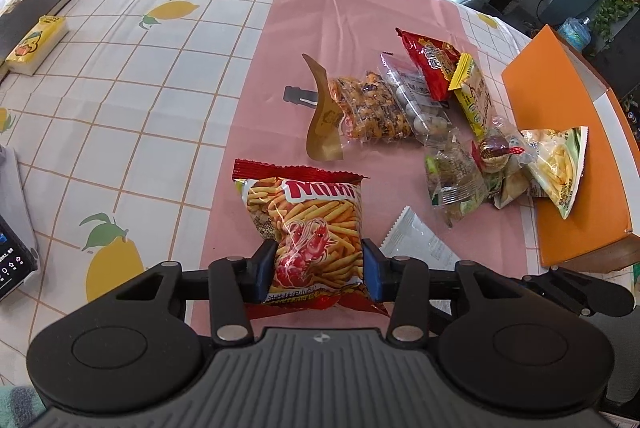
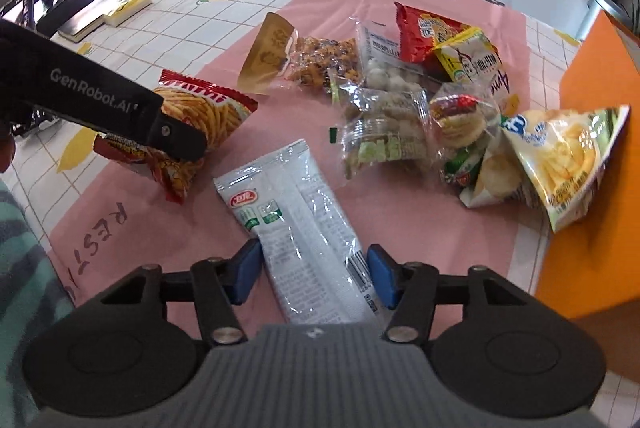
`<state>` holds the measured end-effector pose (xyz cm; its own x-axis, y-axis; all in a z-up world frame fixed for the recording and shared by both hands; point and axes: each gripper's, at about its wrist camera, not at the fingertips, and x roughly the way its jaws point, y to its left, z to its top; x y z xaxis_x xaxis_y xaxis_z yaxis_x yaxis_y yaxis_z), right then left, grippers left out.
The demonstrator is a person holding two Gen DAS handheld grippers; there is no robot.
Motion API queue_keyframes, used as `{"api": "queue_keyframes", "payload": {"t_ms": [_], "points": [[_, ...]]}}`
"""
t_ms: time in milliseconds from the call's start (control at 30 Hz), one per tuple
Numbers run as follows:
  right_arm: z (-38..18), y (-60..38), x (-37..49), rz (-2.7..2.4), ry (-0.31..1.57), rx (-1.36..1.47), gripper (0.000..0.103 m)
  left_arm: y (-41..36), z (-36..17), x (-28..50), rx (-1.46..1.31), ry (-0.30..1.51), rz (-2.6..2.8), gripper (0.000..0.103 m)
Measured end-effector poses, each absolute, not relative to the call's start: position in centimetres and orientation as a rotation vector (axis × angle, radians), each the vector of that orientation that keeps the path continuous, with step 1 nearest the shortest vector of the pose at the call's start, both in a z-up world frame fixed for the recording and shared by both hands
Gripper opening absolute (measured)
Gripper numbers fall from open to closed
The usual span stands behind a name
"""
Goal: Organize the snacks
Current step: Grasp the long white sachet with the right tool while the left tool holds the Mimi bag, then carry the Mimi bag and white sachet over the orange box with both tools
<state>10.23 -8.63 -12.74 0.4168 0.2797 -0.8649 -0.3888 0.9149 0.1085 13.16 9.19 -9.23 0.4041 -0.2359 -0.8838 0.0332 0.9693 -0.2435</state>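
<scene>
One big orange box (image 2: 600, 88) at the right edge of the table, likely the home for the snacks, with one pale chip bag (image 2: 568, 164) leaning on it. Just beside it on one pink mat (image 2: 420, 228), a loose pile (image 2: 400, 88) of about eight small packets, too jumbled to count for sure. Nearer, apart from the pile, two bags ready for sorting: one red shrimp-stick bag (image 1: 312, 228) pinched by the left gripper (image 1: 320, 268) and tipped up, and one white packet (image 2: 304, 212) lying flat, squeezed at both edges by the right gripper (image 2: 314, 270).
</scene>
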Motion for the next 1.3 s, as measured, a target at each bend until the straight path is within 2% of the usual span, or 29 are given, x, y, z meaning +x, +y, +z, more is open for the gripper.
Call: {"api": "queue_keyframes", "payload": {"t_ms": [267, 467, 867, 1100, 1300], "points": [[-10.2, -11.3, 7.9, 0.357, 1.029, 0.006, 0.054, 8.0, -6.4, 11.0, -0.176, 1.094, -0.166, 0.049], [-6.5, -14.4, 5.8, 0.313, 0.919, 0.094, 0.054, 6.0, -4.0, 9.0, -0.157, 1.013, -0.193, 0.049], [0.6, -24.4, 3.8, 0.176, 0.719, 0.184, 0.054, -3.6, 2.3, 7.7, -0.034, 0.855, -0.357, 0.048], [1.9, -32.5, 5.7, 0.063, 0.747, 0.265, 0.054, -11.7, 3.7, 9.2, 0.083, 0.815, -0.531, 0.048], [0.7, -36.4, 9.7, 0.037, 0.837, 0.341, 0.054, -17.4, 2.0, 12.5, 0.216, 0.863, -0.628, 0.048]]}}
